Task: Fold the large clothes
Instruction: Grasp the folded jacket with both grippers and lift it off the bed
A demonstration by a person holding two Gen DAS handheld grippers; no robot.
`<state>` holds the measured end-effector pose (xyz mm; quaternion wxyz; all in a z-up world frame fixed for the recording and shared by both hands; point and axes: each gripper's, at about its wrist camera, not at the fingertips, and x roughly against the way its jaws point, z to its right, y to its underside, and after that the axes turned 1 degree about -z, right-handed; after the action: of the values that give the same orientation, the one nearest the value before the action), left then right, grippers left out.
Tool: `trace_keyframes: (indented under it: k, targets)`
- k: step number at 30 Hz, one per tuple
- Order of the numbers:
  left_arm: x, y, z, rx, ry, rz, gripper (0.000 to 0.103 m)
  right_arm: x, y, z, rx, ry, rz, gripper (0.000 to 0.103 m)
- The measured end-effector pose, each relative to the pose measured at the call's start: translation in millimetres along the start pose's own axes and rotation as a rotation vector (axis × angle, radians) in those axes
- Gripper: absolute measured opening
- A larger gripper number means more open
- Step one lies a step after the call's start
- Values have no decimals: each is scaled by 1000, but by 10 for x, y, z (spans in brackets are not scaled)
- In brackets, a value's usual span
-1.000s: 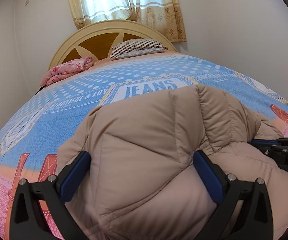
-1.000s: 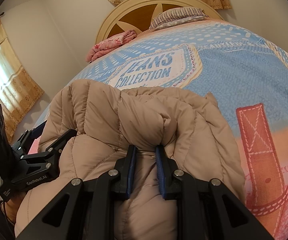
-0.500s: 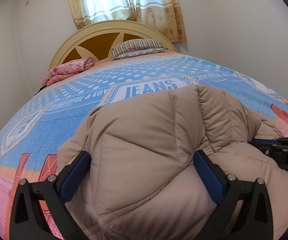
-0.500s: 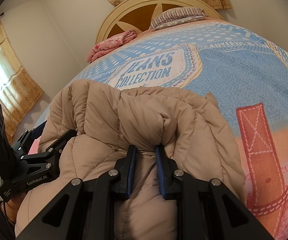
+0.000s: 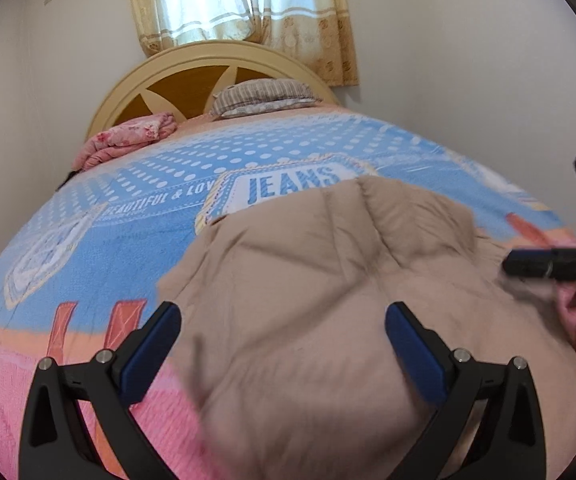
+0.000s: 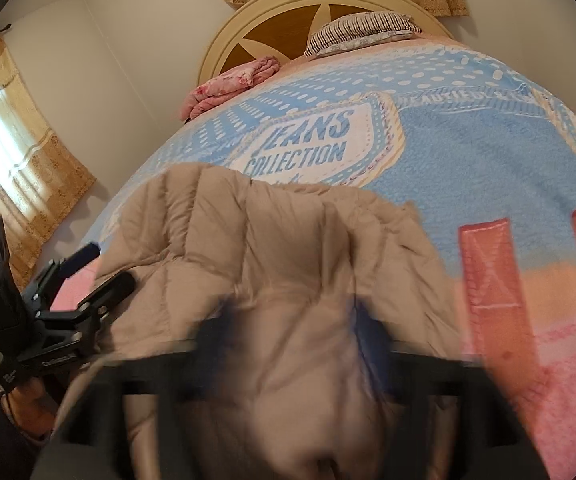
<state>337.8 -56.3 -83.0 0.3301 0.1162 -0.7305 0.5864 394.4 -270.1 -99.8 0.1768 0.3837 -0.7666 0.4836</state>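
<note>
Bed [image 5: 88, 216] carried one tan jacket [image 5: 312, 280], bunched at the near edge. One pillow [image 5: 264, 98] and one pink quilt [image 5: 128, 142] lay far off by the headboard. Left gripper [image 5: 282, 336] was spread wide, grasping nothing; right gripper [image 6: 288, 332] was blurred, jaws parted, seemingly released. Risk: puffy filling could spring the fold apart once unheld.
</note>
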Motion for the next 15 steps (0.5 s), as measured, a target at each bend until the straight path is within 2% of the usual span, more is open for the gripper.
trace_keyframes:
  k: [3,5,8,10,13,15]
  targets:
    - [201,152,-232,54,70,-8,103,281,-24,141,-9,29,47,100]
    - [227,266,-360,117,137,-35,103,337,-14,299,-42,33,29,100]
    - [126,448,-476,205,227,-93,103,155,70,508,-117,-30,-91,100]
    - [51,522,-489,242,255,-108,103,69,110,587,-153,-66,-110,100]
    - [-70,549,-526,298,313,-128,103,-72,145,629,-234,-230,-142,100]
    - [-119,536,-539,305,337,-134,103,-195,163,540,-208,-244,-167,100]
